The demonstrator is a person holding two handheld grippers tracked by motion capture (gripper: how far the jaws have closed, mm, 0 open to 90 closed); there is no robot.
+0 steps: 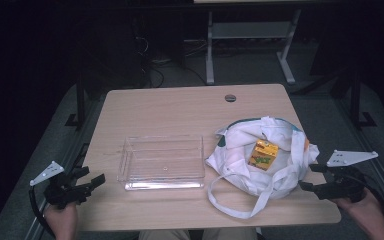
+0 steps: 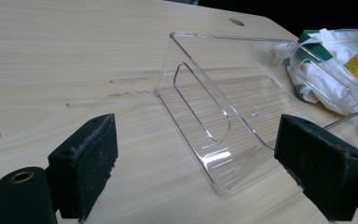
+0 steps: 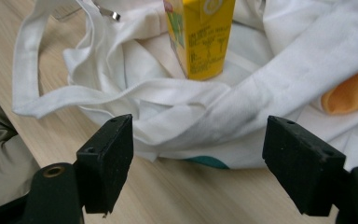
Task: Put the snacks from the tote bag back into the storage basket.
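Juice carton [image 1: 263,154], yellow with green print, lies inside the open mouth of a white cloth bag [image 1: 240,160] on the right half of the bench [image 1: 180,107], and the right gripper view shows it upright against the folds of the cloth, deep between the bag's straps. Beside the bag toward the left, near the middle of the bench, stands a clear plastic bin [image 1: 162,162], and nothing lies in it. Judging from this layout, the work looks to be unpacking the bag into the bin, and it has barely begun: the carton is untouched, the bin holds nothing, and something orange [image 3: 352,95] tucked at the right side of the bag also seems to wait its turn. What is left is reaching into the bag, gripping the carton and carrying it across. The right hand-held gripper [image 1: 314,179] hovers just off the right edge of the bench at the front, level with the bag's near side and aimed at it; its jaws stand wide apart with only the cloth rim ahead of them, pressing on nothing. The left hand-held gripper [image 1: 94,181] hangs off the front left corner of the bench, pointed toward the short end of the bin, and its jaws likewise gape wide with nothing between them. Both hands sit low at the front edge, wrists roughly level.
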